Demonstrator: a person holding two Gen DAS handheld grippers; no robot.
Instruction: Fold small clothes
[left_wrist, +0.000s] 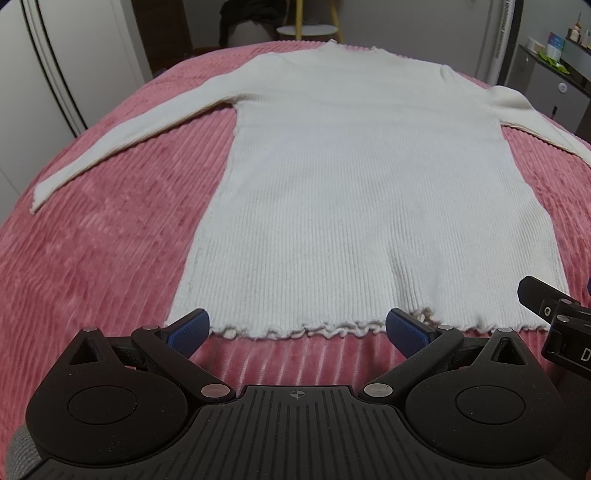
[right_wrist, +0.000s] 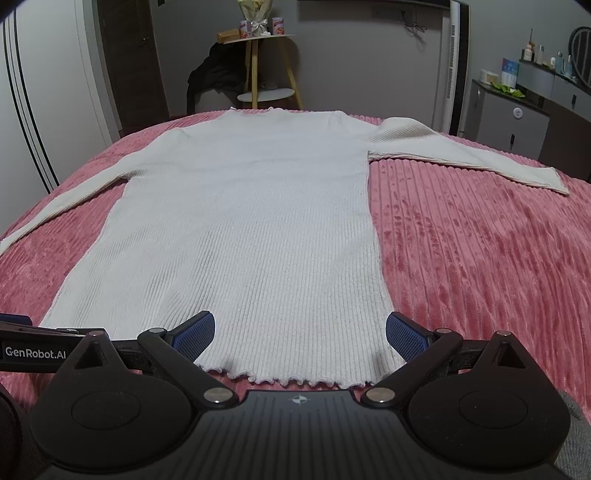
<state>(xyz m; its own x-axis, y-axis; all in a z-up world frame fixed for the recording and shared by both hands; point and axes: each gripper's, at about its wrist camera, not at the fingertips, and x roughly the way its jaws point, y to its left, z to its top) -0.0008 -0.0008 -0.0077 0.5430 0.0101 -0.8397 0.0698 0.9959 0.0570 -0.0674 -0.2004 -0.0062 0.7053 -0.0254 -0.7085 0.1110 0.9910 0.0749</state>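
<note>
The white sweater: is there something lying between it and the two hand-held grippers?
Nothing visible. The white sweater lies flat on the pink blanket. Both the left hand-held gripper and the right hand-held gripper are open at its ruffled hem, with only bare fabric between.

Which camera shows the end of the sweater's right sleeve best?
The right wrist view. There the right sleeve lies whole on the pink blanket, and its cuff shows clearly. In the left wrist view the same sleeve runs out of the picture at the right edge, so its cuff is not visible.
</note>
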